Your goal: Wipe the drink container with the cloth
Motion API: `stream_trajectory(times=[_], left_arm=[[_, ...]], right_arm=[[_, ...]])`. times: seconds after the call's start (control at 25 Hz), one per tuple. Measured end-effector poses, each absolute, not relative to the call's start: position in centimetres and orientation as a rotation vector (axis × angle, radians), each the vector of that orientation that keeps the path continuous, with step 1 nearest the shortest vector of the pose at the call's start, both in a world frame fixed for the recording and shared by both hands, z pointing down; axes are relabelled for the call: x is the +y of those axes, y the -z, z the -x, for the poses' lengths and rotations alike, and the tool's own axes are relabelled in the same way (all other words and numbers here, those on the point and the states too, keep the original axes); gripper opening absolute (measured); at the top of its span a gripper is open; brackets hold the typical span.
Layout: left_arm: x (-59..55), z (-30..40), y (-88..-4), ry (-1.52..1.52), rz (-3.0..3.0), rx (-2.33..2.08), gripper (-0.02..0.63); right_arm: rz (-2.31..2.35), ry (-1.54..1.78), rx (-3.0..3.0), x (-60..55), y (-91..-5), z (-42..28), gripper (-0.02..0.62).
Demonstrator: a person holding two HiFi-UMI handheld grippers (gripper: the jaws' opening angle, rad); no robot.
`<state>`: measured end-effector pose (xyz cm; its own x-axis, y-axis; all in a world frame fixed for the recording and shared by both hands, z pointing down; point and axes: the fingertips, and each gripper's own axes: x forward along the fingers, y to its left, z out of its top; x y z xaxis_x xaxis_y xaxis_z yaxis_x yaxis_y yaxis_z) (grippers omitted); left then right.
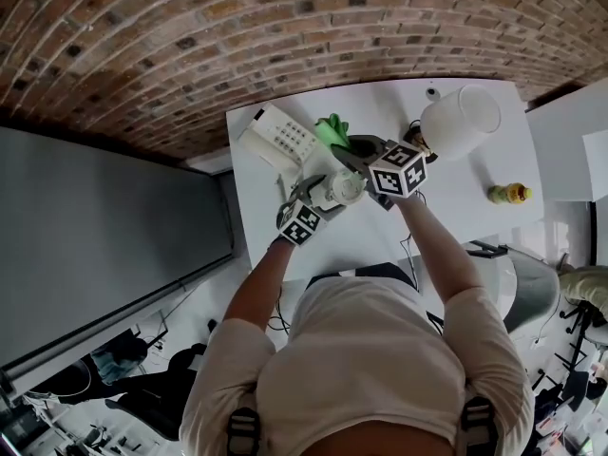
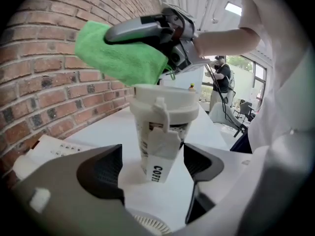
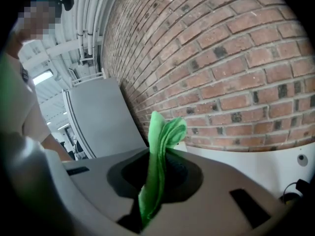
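Here, our left gripper [image 2: 153, 154] has its jaws set wide around a white coffee cup [image 2: 162, 127]. One pad is on the cup's paper sleeve and the other is close at its opposite side, so the cup is held between them. Our right gripper [image 3: 156, 173] is clamped tight on a folded green cloth [image 3: 165, 132], which stands up out of the narrow slot between its jaws. From the left gripper view, that gripper and its cloth hang just over the far edge of the cup's lid [image 2: 165, 98]. We cannot tell whether the cloth touches the lid. In the head view, both grippers crowd the cup from either side, so we see little of it beyond its lid. The cup is over the white table [image 1: 456, 207], near the edge closest to us. It is upright with its long axis vertical and the lid on top. The lid's raised tab faces the left gripper's camera, and the sleeve's print runs down its length. A white desk phone [image 1: 280, 136] lies just beyond the cup, on the left. A large white jug [image 1: 461, 120] is on the right, and a small yellow bottle [image 1: 509, 194] stands well apart near the table's right edge. A brick wall [image 1: 285, 27] runs behind the table, and a grey panel [image 1: 95, 236] stands to its left.
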<state>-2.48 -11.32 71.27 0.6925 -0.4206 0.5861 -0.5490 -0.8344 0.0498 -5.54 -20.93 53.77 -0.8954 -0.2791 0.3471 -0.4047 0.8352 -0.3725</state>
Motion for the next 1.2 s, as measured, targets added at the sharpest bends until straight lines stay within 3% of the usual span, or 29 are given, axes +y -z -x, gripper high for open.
stream_trajectory(times=[0.48,0.68,0.76,1.08,1.2], left_arm=[[-11.2,8.5,-59.6,-0.459,-2.650,-1.301,0.370],[-10.4,10.9,-53.5,-0.330,-2.617,-1.533,0.201],[-9.9,11.7,-51.2,-0.312,-2.589,-1.625,0.010],[-7.6,12.2,-42.1,0.055,-2.549,-1.779,0.011],[-6.8,12.4,-40.5,0.013,-2.560,-1.853,0.011]], right_arm=[[-0.811,-0.569,-2.757,-19.0,-50.1,1.1,0.041],[-0.937,-0.492,-2.766,-17.2,-47.5,-0.8,0.041],[-0.983,-0.471,-2.776,-16.5,-46.3,-1.6,0.041],[-1.209,-0.294,-2.780,-13.2,-41.7,-4.5,0.041],[-1.259,-0.253,-2.785,-12.5,-40.6,-5.3,0.041]])
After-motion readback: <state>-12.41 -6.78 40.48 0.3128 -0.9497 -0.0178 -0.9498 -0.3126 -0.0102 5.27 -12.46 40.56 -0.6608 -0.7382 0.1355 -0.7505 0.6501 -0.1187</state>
